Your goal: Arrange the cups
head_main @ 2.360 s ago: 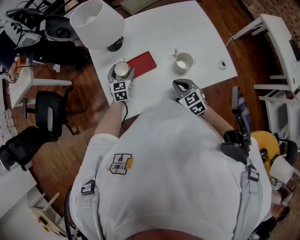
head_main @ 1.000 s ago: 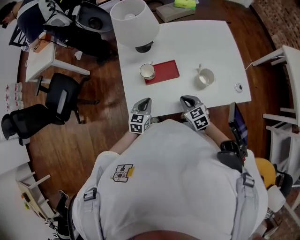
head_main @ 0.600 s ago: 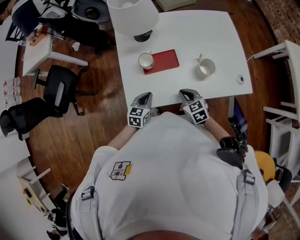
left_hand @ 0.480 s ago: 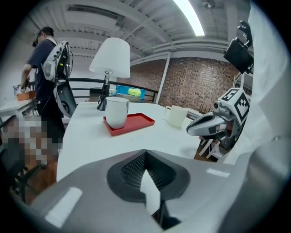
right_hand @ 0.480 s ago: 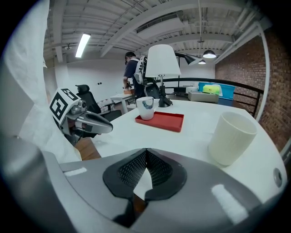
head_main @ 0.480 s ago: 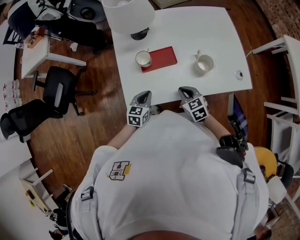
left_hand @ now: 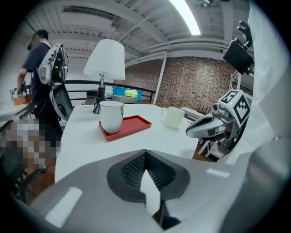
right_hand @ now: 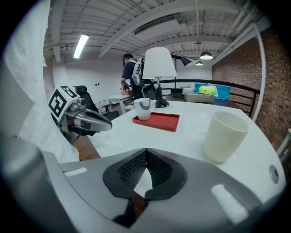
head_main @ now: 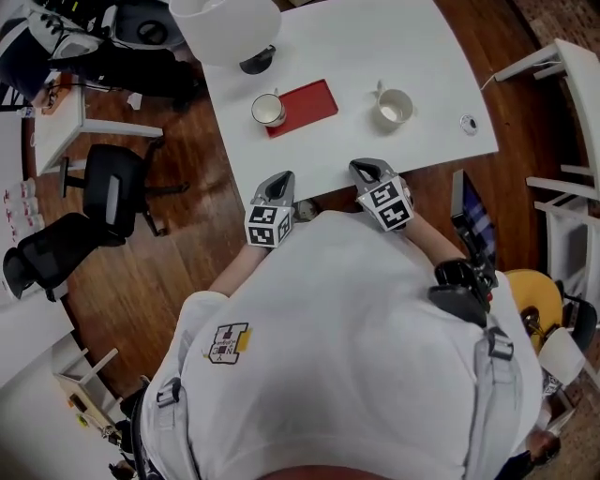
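Both grippers are held side by side at the near edge of the white table point(head_main: 422, 56). The left gripper point(head_main: 281, 178) is seen with jaws pressed together and nothing gripped. The right gripper point(head_main: 364, 169) is likewise closed and empty. One cup point(head_main: 268, 110) is stood on the left end of a red tray point(head_main: 309, 101). A second cup point(head_main: 394, 108) is set on bare tabletop to the right, apart from the tray. Bare tabletop is seen between grippers and cups. A lamp point(head_main: 225, 23) is placed behind the tray, and a small round object point(head_main: 468, 123) is noted near the table's right edge.

A cup point(head_main: 268, 110) sits on the tray point(head_main: 311, 101); a second cup point(head_main: 394, 108) sits rightward.
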